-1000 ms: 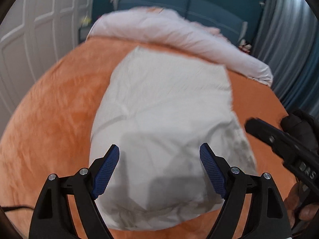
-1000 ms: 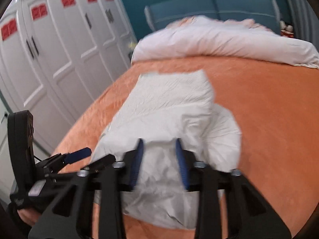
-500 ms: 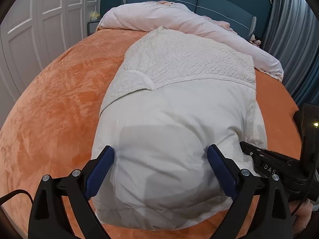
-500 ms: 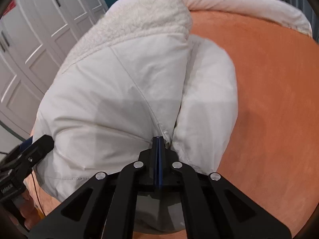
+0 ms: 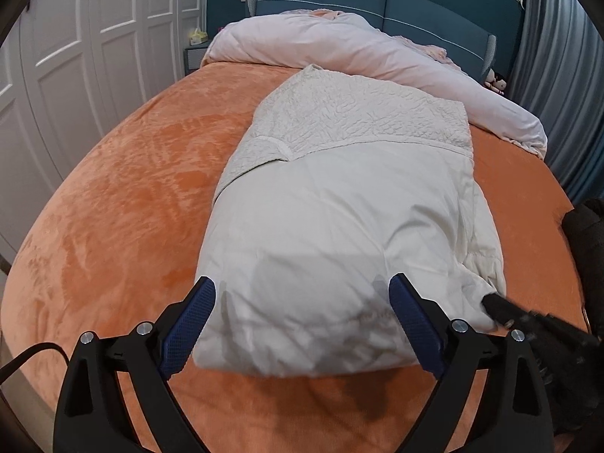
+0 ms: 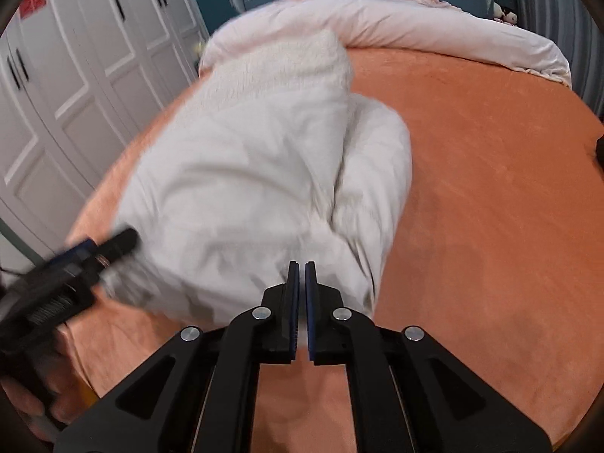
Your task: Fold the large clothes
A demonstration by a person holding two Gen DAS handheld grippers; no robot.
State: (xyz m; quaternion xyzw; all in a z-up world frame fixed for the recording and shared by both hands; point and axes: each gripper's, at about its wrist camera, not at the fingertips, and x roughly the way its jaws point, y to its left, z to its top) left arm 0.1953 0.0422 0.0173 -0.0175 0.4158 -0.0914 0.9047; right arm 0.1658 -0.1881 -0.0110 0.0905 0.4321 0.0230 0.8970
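A large off-white padded coat lies folded lengthways on the orange bed cover, its textured fleece part at the far end. It also shows in the right wrist view. My left gripper is open, its blue pads either side of the coat's near end, just above it. My right gripper is shut at the coat's near right corner; its tips meet the fabric edge, and a thin slit shows between the pads. The right gripper's tip shows in the left wrist view, touching the coat.
The orange bed cover spreads all round the coat. A rolled pale pink duvet lies across the far end before a blue headboard. White wardrobe doors stand on the left, grey curtains on the right.
The right gripper closed from open to shut at the coat's near right corner. Both grippers have drawn back slightly; the near end of the coat now lies lower on the bed.
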